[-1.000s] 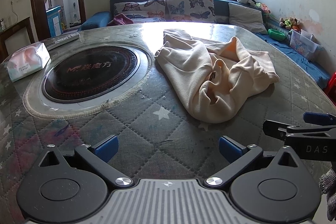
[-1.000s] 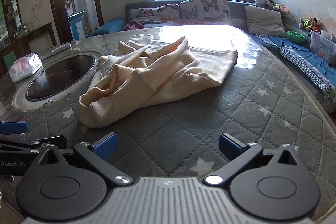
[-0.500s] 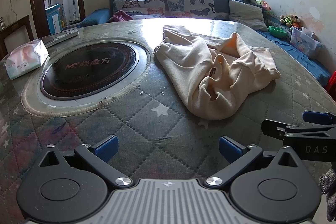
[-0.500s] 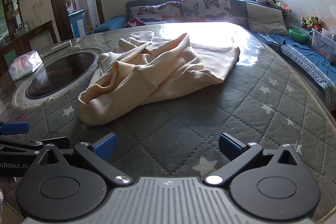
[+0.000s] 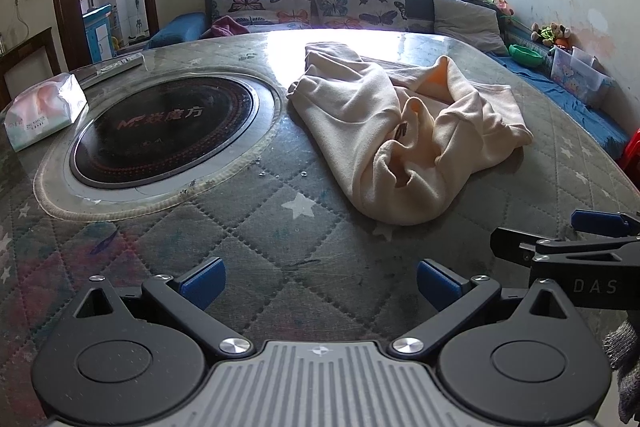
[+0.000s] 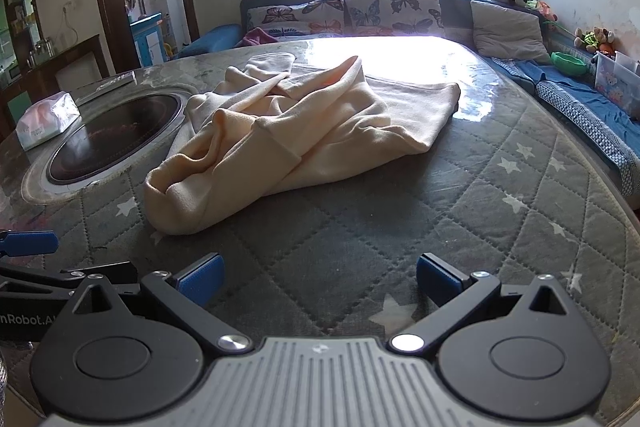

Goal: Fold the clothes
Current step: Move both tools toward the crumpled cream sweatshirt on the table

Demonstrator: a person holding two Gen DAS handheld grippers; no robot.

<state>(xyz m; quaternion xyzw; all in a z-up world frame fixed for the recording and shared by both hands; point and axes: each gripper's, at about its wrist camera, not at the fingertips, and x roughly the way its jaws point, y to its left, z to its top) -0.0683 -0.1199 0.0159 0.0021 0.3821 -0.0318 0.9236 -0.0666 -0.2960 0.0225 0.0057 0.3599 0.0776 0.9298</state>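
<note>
A cream sweatshirt (image 5: 404, 131) lies crumpled on the round quilted table (image 5: 248, 227); it also shows in the right wrist view (image 6: 288, 139). My left gripper (image 5: 318, 285) is open and empty, low over the table's near edge, short of the garment. My right gripper (image 6: 318, 279) is open and empty, also short of the garment, near its closest fold. The right gripper shows at the right edge of the left wrist view (image 5: 568, 243). The left gripper shows at the left edge of the right wrist view (image 6: 32, 255).
A black round hotplate (image 5: 164, 131) is set into the table left of the garment. A tissue pack (image 5: 42, 111) and a remote (image 5: 120, 65) lie at the far left. A sofa with butterfly cushions (image 5: 320, 3) stands behind the table.
Both grippers have moved forward a little toward the sweatshirt, which looks slightly nearer. The jaws have stayed open and the garment has not moved.
</note>
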